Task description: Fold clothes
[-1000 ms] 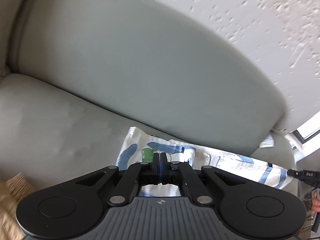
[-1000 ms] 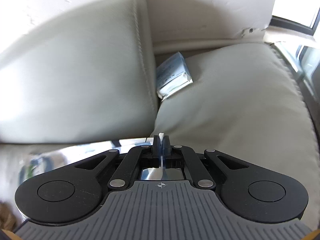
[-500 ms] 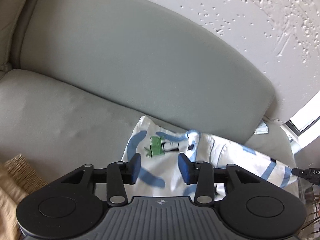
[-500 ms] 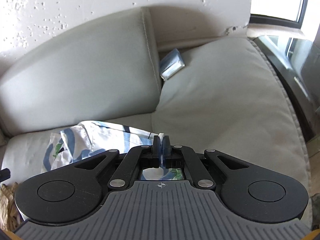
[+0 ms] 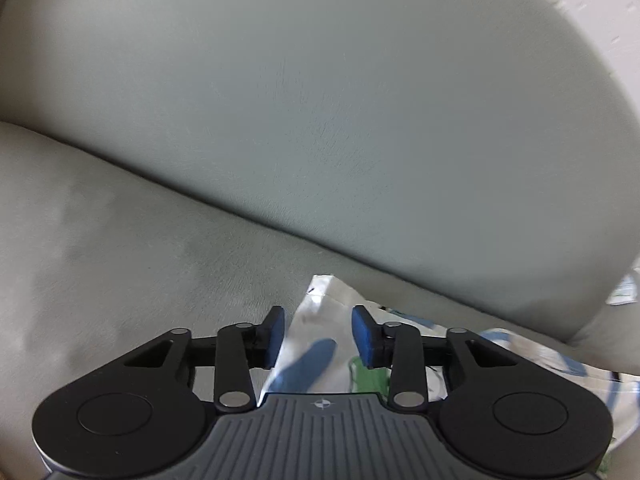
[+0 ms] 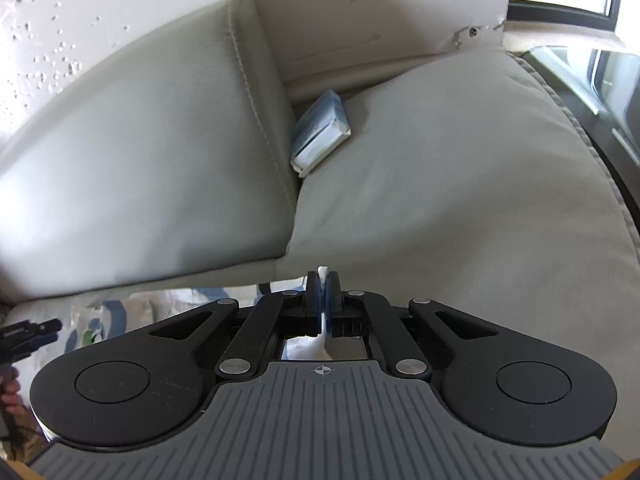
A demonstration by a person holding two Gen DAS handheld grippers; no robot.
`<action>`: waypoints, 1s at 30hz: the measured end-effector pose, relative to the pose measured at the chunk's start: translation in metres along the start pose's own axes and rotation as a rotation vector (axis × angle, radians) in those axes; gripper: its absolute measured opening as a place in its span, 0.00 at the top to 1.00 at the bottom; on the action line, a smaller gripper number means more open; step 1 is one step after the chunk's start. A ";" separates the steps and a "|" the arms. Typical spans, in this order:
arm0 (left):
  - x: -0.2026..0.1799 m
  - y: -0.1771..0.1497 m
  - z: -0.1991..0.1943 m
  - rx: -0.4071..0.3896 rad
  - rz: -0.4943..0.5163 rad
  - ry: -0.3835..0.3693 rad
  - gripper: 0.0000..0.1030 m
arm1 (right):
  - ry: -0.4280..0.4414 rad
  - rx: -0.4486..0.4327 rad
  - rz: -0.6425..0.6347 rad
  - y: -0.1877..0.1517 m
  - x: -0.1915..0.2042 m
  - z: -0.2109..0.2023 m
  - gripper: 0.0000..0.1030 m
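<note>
Our left gripper [image 5: 319,334] hangs spread over the printed garment [image 5: 316,356] on the sofa seat [image 5: 120,260], near its back edge. Our right gripper [image 6: 323,294] pinches a white fold. Pulling one-handed could drag the cloth askew and bunch it.

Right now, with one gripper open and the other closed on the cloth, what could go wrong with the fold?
1. The right gripper pinches only a thin edge of the white garment with blue and green print; it may slip out.
2. The open left gripper straddles a raised corner; closing could bunch it.
</note>
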State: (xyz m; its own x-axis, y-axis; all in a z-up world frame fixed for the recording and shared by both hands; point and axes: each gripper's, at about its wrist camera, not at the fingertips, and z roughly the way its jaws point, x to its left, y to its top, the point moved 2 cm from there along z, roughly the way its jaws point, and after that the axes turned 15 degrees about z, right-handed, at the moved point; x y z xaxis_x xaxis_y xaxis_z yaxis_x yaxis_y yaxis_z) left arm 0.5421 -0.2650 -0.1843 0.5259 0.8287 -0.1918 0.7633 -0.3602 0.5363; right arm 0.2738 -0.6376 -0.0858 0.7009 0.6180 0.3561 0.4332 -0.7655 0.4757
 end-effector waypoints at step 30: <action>-0.037 -0.166 -0.300 -0.191 0.033 -0.072 1.00 | 0.128 0.040 0.123 -0.101 -0.041 -0.149 0.99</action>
State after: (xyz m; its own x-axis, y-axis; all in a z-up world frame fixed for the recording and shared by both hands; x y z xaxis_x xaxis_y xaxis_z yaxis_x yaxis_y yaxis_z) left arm 0.2830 -0.1074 -0.0198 0.5803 0.7824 -0.2260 0.6638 -0.2936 0.6878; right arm 0.1166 -0.5588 -0.0286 0.6729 0.5352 0.5106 0.3731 -0.8416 0.3905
